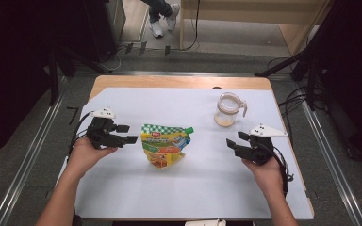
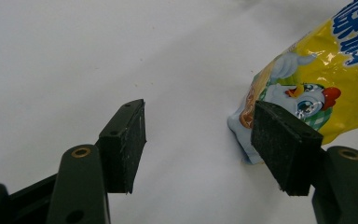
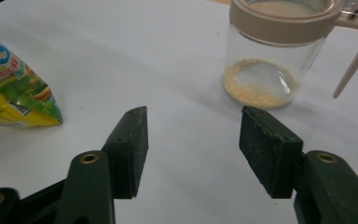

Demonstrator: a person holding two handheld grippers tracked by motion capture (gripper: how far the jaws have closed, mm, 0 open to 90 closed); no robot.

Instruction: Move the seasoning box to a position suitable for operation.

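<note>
While both hands rest low on the white sheet that covers the desk [image 1: 122,197], each one holds a black tool. At the left of the high view, the left tool [image 1: 128,133] points toward the middle, at the yellow bag [image 1: 162,146]. Its jaws are open with nothing between them. In the left gripper view, one corner of the bag sits just beside the far pad, and I cannot tell if they touch. The right tool [image 1: 233,143] (the one at the right of the high view) points toward the middle too. Its jaws are also open and hold nothing.

The bag lies flat in the middle of the desk, between the two tools. It has a green checked top and a small green cap on one corner.

A clear jar [image 1: 227,109] stands upright farther back, near the right tool. It has a tan lid and a thin handle. Some pale yellow grains lie at the bottom, and the rest of the jar looks empty.
</note>
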